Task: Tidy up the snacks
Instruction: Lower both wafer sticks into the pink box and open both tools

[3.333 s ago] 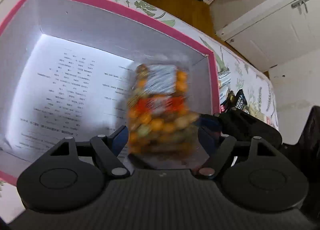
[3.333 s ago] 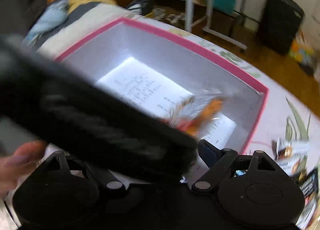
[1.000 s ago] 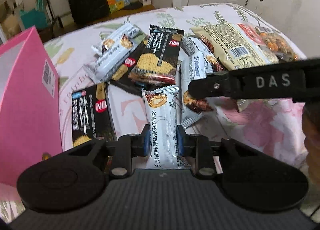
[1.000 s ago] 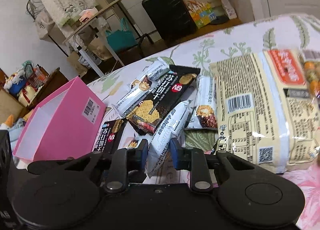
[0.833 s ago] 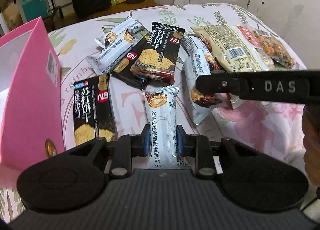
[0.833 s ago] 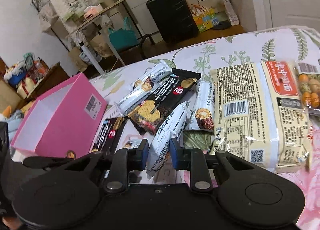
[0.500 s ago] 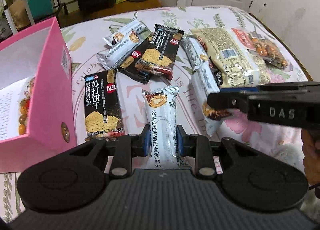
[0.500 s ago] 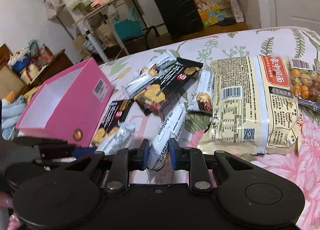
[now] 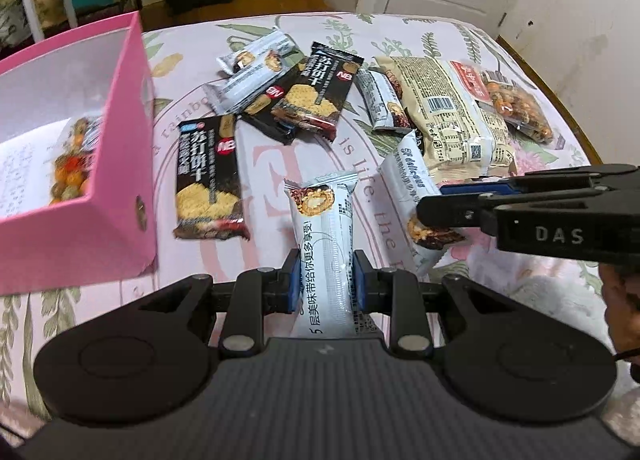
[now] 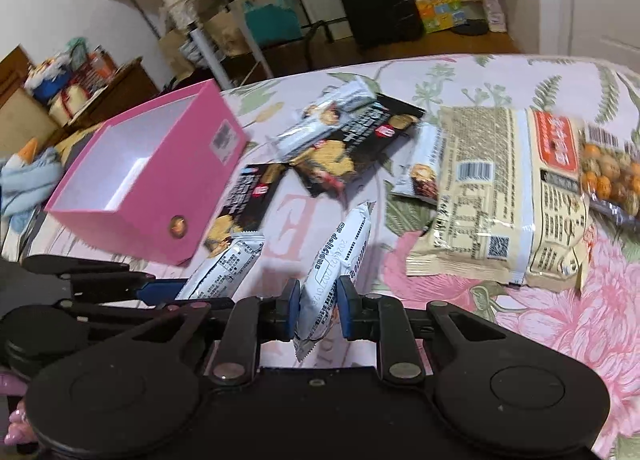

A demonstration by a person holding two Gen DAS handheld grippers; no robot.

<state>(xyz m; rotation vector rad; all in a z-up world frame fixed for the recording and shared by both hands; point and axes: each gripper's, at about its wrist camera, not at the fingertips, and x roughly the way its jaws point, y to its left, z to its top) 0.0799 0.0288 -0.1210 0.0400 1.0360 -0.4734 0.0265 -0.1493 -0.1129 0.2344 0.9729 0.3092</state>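
both grippers have lifted back from the pile since half a second ago, and the pink box now shows more of its inside, a bag of mixed nuts lying on the paper in it. left gripper is pinched tight on a white snack bar, its long axis running straight out ahead between the jaws. right gripper is likewise closed on a second white bar, which juts forward and a little to the right. from the left gripper the box sits ahead and to the left, quite near, with a black cracker packet lying between them; from the right gripper the same box lies further off, ahead and left, past the left gripper itself. so the left hand looks the nearer one to drop first, i'd say, swinging left with the bar end-on over the wall of the box. still ahead of both grippers on the flowered cloth lie more white bars, black packets, a big beige bag and another nut bag.
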